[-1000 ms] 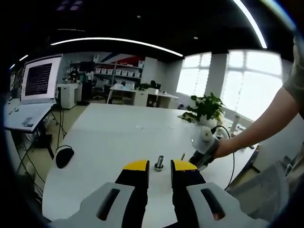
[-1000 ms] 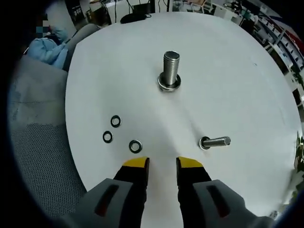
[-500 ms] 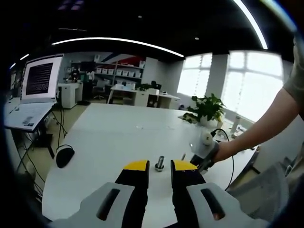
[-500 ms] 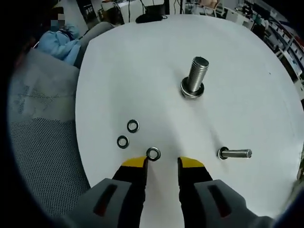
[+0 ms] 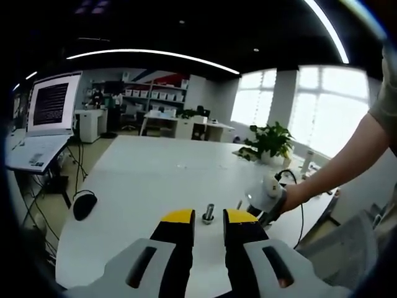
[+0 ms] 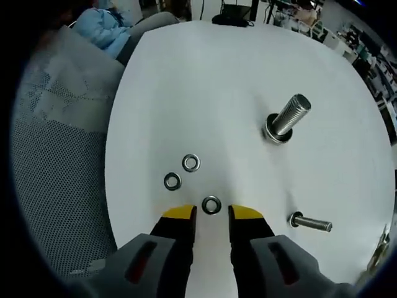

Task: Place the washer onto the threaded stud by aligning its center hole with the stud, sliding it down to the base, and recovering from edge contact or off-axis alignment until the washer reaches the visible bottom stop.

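- Fingers (image 6: 178, 214) of right gripper (image 6: 211, 215) spread, yellow tips either side of nearest washer (image 6: 211, 204), which lies flat on white tabletop (image 6: 205, 93) just ahead of the gap; no contact visible, nothing pinched.
- Two more washers (image 6: 191, 162) and (image 6: 172, 181) flat on tabletop, just beyond and to left of first.
- Upright threaded stud (image 6: 286, 119) stands well apart, ahead and right; a ring appears already seated at its base. Second bolt (image 6: 310, 222) lies on its side near right fingertip.
- Left gripper (image 5: 209, 217) held low over tabletop, fingers (image 5: 178, 216) spread, empty; stud (image 5: 208, 213) seen between tips, farther off.
- Step judged: pick-up approach, washer not yet grasped.
- Next move calls for: advancing slightly, closing on washer rim, lifting, then carrying over stud with hole centred on axis.
- Containers: none seen.
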Tool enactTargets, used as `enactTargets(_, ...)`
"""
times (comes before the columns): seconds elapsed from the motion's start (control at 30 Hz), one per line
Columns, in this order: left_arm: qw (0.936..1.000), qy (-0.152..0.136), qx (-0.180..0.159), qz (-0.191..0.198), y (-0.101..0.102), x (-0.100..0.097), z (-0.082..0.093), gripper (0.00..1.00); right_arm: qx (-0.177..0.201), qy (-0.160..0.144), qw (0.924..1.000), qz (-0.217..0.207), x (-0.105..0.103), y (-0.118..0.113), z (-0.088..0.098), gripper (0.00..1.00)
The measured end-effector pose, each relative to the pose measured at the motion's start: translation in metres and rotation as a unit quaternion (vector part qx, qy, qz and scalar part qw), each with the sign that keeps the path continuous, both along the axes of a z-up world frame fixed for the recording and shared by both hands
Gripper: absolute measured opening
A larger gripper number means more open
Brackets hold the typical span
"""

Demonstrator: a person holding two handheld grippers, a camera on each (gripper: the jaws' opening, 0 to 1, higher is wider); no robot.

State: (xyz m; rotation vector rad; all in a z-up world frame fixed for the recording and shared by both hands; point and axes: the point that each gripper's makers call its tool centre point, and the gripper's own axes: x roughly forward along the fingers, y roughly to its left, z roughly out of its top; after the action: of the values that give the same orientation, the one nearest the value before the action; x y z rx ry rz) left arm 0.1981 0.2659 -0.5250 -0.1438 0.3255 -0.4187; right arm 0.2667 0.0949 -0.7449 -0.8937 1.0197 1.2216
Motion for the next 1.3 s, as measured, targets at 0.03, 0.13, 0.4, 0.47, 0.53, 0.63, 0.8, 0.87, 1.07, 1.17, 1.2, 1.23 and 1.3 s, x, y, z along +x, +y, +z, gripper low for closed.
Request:
enactTargets(0.03,1.0,0.0,0.0,0.0,0.0002,0.0,-0.0002,0.16,0.0,0.0,1.0,0.001,-0.0002,0.0,0.0,0.23)
enactTargets(0.13,1.0,0.0,-0.002,0.002,0.0013,0.0004,0.0005,0.16,-0.002,-0.004,0.9993,0.036,-0.0047,0.0017,-0.0004,0.2)
enactTargets(0.4,1.0,0.0,-0.007,0.006,0.0029,0.0011,0.0008,0.16,-0.029,0.015,0.9986,0.042,-0.0017,0.0034,-0.0003,0.16)
enactTargets(0.47,1.0,-0.001,-0.007,0.006,0.003,0.001,0.001,0.16,-0.044,0.012,0.9968,0.066,-0.0024,0.003,-0.0007,0.16)
enactTargets(0.53,0.9999,-0.001,-0.008,0.007,0.0033,0.001,0.0013,0.16,-0.048,0.013,0.9968,0.063,-0.0026,0.0037,-0.001,0.15)
enactTargets(0.63,0.9999,-0.001,-0.008,0.007,0.0031,0.0011,0.0013,0.16,-0.07,0.013,0.9952,0.067,-0.002,0.0033,-0.0019,0.15)
enactTargets(0.8,1.0,-0.001,-0.006,0.006,0.0024,0.0009,0.001,0.16,-0.126,-0.006,0.9891,0.076,-0.0038,0.0019,-0.005,0.15)
enactTargets(0.87,1.0,-0.001,-0.007,0.006,0.0026,0.001,0.0012,0.16,-0.137,-0.006,0.9877,0.075,-0.0042,0.0034,-0.0054,0.15)
enactTargets(1.07,1.0,-0.001,-0.006,0.006,0.0027,0.0011,0.0008,0.16,-0.146,0.01,0.9879,0.051,-0.0007,0.0024,-0.0053,0.15)
enactTargets(1.17,1.0,0.0,-0.007,0.007,0.0033,0.0013,0.0006,0.16,-0.15,0.01,0.9876,0.045,-0.0013,0.0026,-0.004,0.15)
enactTargets(1.2,0.9999,0.0,-0.007,0.007,0.0033,0.0012,0.0006,0.16,-0.15,0.011,0.9876,0.043,-0.0015,0.0023,-0.004,0.15)
enactTargets(1.23,0.9999,0.0,-0.007,0.008,0.0033,0.0012,0.0006,0.16,-0.151,0.011,0.9875,0.043,-0.0016,0.0023,-0.0037,0.15)
enactTargets(1.3,0.9999,0.001,-0.007,0.007,0.003,0.001,0.0004,0.16,-0.154,0.012,0.9866,0.052,-0.0017,0.0023,-0.0035,0.16)
